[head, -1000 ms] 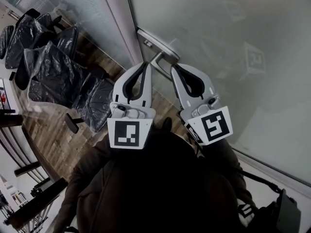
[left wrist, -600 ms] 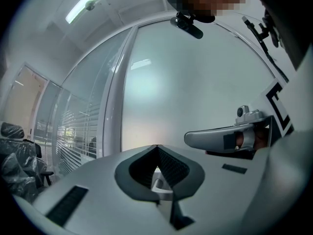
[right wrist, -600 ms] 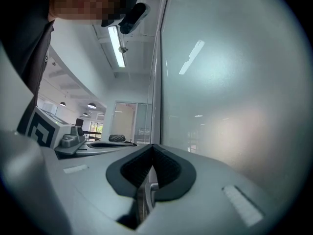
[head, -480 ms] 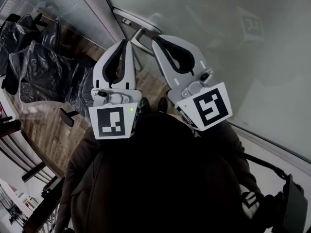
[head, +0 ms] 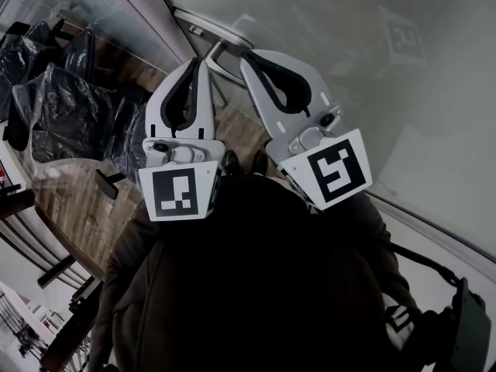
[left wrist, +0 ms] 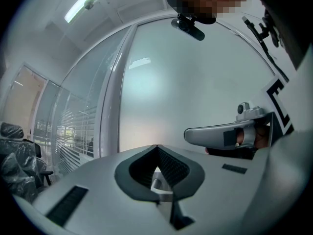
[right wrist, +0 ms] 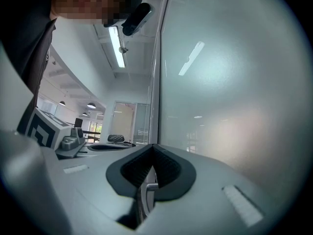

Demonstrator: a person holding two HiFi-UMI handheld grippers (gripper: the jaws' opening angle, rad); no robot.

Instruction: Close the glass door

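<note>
The frosted glass door (head: pixel 372 68) fills the right of the head view. Its edge runs along the grey frame post (head: pixel 147 14). The metal lever handle (head: pixel 222 47) sits just past both grippers' tips. My left gripper (head: pixel 198 62) is shut and empty, its tip a little left of the handle. My right gripper (head: pixel 246 57) is also shut and empty, its tip just right of the lever. In the left gripper view the shut jaws (left wrist: pixel 156 146) face the frosted pane (left wrist: pixel 195 77). In the right gripper view the shut jaws (right wrist: pixel 152 145) point along the glass (right wrist: pixel 234 82).
Several chairs wrapped in black plastic (head: pixel 70 107) stand on the wooden floor (head: pixel 74 208) to the left, behind a glass wall. My dark jacket (head: pixel 256 285) fills the bottom of the head view. A dark bag (head: pixel 465 332) hangs at the lower right.
Over the second the handle and both shut grippers have shifted up and left in the head view. Since half a second ago almost nothing differs.
</note>
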